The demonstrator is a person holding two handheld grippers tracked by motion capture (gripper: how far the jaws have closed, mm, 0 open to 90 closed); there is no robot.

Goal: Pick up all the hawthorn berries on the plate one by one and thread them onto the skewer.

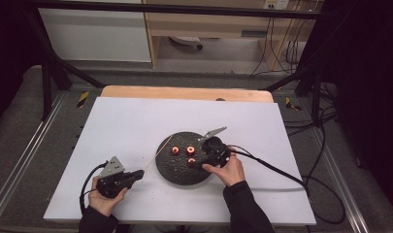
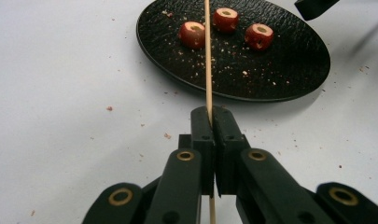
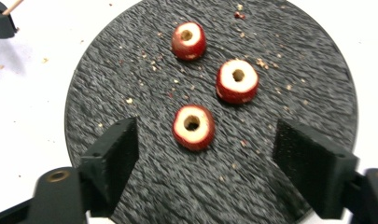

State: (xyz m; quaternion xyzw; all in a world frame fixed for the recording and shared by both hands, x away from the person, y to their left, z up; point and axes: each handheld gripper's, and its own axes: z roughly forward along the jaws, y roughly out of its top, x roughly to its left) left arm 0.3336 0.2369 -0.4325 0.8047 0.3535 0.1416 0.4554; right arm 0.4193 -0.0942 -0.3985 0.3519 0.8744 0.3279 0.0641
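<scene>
A round black plate (image 1: 177, 171) holds three red cored fruit pieces (image 1: 190, 150). My left gripper (image 1: 138, 174) rests left of the plate, shut on a thin wooden skewer (image 1: 157, 154) that slants up over the plate's left edge. In the left gripper view the skewer (image 2: 207, 56) runs straight out from the closed jaws of the left gripper (image 2: 211, 116) toward the fruit (image 2: 192, 34). My right gripper (image 1: 197, 161) hovers over the plate's right part. In the right gripper view the right gripper (image 3: 207, 137) stands open, its jaws well apart on either side of the nearest fruit piece (image 3: 192, 127) without touching it.
Crumbs are scattered on the plate (image 3: 130, 70) and the white table top (image 1: 136, 121). Black cables (image 1: 281, 172) trail from both grippers across the table's right and front. A wooden edge (image 1: 184, 92) lies at the table's far side.
</scene>
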